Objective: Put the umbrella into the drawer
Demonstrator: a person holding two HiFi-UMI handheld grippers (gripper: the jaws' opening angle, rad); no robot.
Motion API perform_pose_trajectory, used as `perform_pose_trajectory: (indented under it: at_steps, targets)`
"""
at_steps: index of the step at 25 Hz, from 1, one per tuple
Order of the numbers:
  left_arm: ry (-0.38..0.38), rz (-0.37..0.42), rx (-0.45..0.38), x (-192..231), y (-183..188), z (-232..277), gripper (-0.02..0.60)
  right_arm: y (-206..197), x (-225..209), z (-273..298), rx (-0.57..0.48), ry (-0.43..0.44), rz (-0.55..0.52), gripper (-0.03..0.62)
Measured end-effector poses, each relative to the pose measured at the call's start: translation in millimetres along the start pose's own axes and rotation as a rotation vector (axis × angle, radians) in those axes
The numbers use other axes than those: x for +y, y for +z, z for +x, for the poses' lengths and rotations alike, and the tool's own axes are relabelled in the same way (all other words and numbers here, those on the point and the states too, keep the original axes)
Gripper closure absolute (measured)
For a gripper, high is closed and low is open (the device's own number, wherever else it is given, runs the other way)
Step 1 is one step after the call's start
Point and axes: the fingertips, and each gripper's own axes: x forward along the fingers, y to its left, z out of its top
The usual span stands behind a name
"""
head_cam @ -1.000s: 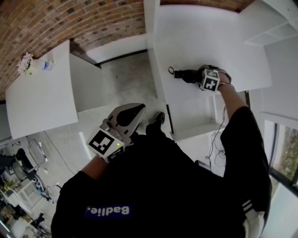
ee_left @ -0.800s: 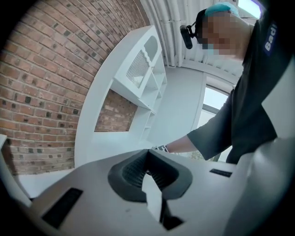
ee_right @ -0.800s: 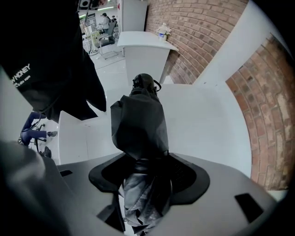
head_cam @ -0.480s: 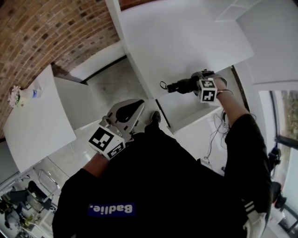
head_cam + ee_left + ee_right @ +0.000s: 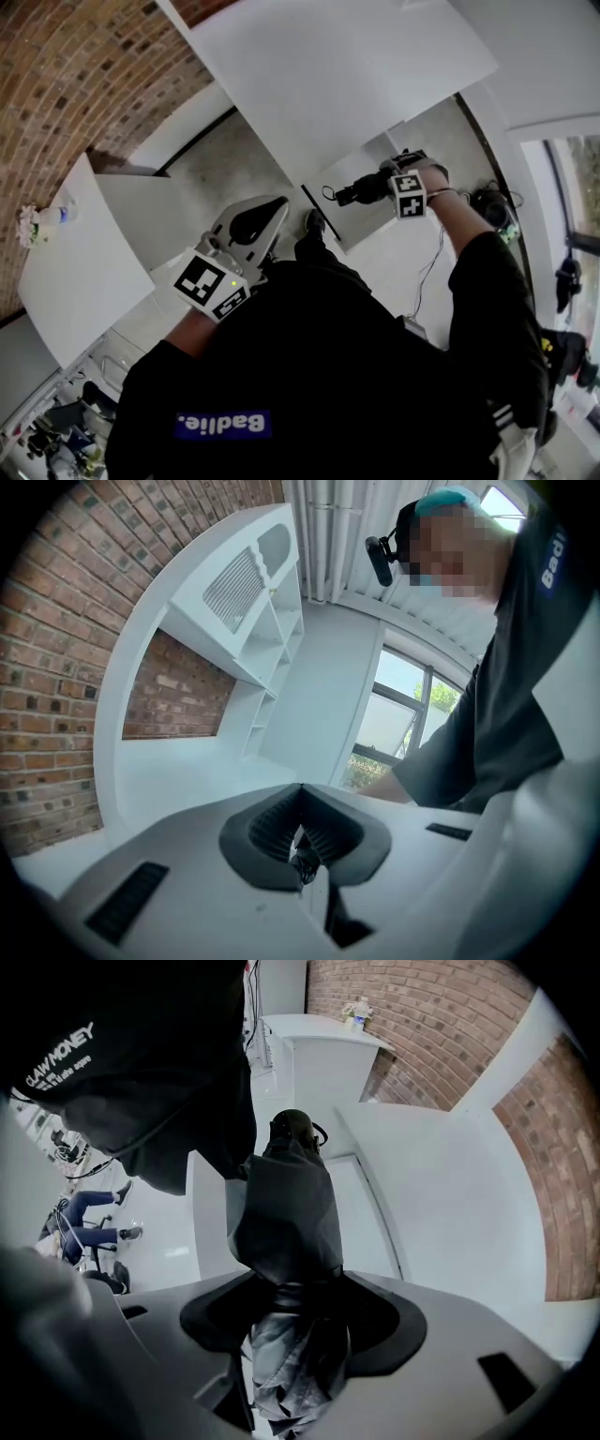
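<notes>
- Presently, right arm stretched forward; right gripper (image 5: 382, 184) pinching the folded umbrella (image 5: 359, 191) over the open drawer (image 5: 370, 223).
- Left gripper (image 5: 255, 225) held close to the torso, jaws pressed together.
- Only the right gripper view shows cloth bunched between its jaws.

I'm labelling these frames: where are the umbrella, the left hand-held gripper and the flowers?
umbrella (image 5: 286, 1213), right gripper view, on its folded dark canopy.
left hand-held gripper (image 5: 300, 808), left gripper view, where its closed jaws meet.
flowers (image 5: 26, 228), head view, on the blooms.
</notes>
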Motion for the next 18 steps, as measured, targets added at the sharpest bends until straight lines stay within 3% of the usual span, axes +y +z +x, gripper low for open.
perform_pose_trajectory:
  at_steps: [18]
  targets:
    - [0.143, -0.043, 0.06, 13, -16, 20, 0.578, -19, 19, 122, 0.007, 0.122, -0.043, 0.307]
